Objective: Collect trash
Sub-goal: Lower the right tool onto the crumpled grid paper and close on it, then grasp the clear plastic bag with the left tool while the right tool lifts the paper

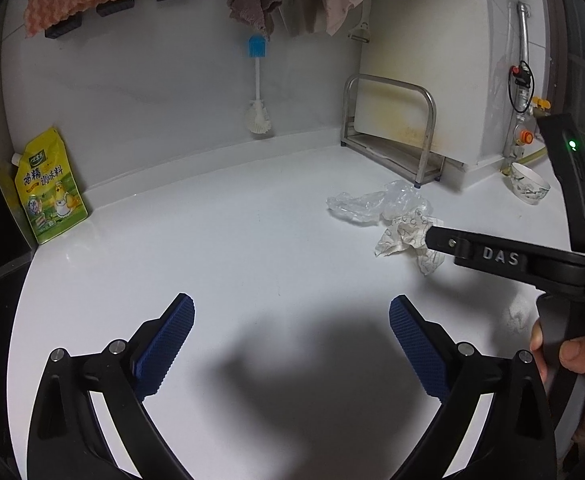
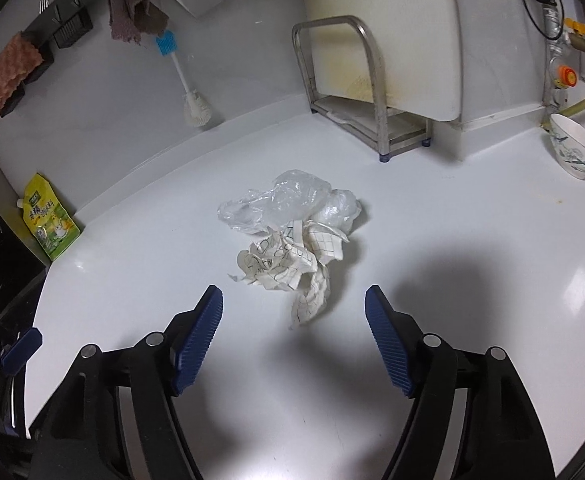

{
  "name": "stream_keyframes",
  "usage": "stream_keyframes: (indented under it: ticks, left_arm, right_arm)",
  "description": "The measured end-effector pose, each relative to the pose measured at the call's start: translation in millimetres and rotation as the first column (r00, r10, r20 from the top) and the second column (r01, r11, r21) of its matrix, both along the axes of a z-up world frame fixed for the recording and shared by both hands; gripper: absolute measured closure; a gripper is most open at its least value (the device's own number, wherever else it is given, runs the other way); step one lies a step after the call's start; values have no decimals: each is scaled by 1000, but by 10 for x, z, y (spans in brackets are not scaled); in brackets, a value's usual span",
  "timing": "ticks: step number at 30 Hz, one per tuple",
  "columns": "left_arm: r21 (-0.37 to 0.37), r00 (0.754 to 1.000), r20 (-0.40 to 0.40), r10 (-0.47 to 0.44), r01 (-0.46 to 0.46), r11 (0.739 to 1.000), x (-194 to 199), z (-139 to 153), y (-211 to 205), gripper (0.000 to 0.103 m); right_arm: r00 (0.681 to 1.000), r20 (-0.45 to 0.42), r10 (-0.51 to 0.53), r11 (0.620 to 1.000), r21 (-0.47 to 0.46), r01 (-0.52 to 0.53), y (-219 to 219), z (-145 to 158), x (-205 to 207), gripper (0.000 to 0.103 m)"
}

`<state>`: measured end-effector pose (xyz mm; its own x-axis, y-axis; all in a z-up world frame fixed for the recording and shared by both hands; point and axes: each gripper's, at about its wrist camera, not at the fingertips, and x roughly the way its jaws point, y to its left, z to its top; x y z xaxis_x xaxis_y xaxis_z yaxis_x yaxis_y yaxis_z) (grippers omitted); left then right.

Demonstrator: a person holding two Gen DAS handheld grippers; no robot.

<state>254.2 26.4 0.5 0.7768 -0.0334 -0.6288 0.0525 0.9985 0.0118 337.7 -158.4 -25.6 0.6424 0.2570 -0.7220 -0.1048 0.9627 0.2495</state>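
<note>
A crumpled sheet of checked paper (image 2: 288,268) lies on the white counter (image 2: 452,280), touching a crumpled clear plastic bag (image 2: 292,200) just behind it. My right gripper (image 2: 294,300) is open and empty, with its blue pads on either side of the near end of the paper. In the left wrist view the paper (image 1: 402,236) and the bag (image 1: 376,202) lie at the right, partly hidden by the right gripper's black finger (image 1: 492,256). My left gripper (image 1: 292,312) is open and empty over bare counter, left of the trash.
A yellow seasoning pouch (image 1: 50,188) stands at the back left. A steel rack (image 2: 356,92) and a white bowl (image 2: 578,152) stand at the back right. A blue-handled brush (image 1: 257,88) leans on the back wall. Cloths hang above it.
</note>
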Motion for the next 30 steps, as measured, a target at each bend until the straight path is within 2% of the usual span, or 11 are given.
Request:
stream_keyframes:
  ticks: [5,10,14,15,18,20,24,30]
  left_arm:
    - [-12,1000,-10,-1,1,1000,39,-37,32,7]
    - [-15,1000,-2,-8,8,1000,30,-34,29,7]
    - [-15,1000,-5,-14,14,1000,27,-42,14,7]
    - [-17,1000,-6,-14,14,1000,27,-44,15,7]
    - [-16,1000,-10,-16,16,1000,29,-48,4,7]
    - [-16,1000,-12,-16,16,1000,27,-47,-4,7]
    - [-15,1000,-13,-12,12,1000,36,-34,-15,7]
    - [-13,1000,-9,-20,20,1000,88,28,-157,7]
  right_arm:
    - [1000,-30,-3,1000,3,3,81,-70,207,28]
    - [997,-77,-10,1000,-2,10,157,-193,408,28]
    - [998,-57,-18,1000,-12,17,162,-209,476,29]
    - [998,-54,-19,1000,-15,18,157,-213,482,32]
    - [998,-68,-1,1000,-15,0,151,-257,496,63]
    - [997,-75,3,1000,-13,-4,136,-282,483,73]
    - [998,-64,4,1000,6,-3,57,-263,402,83]
    - [999,-36,13,1000,22,-12,-130,-150,192,85]
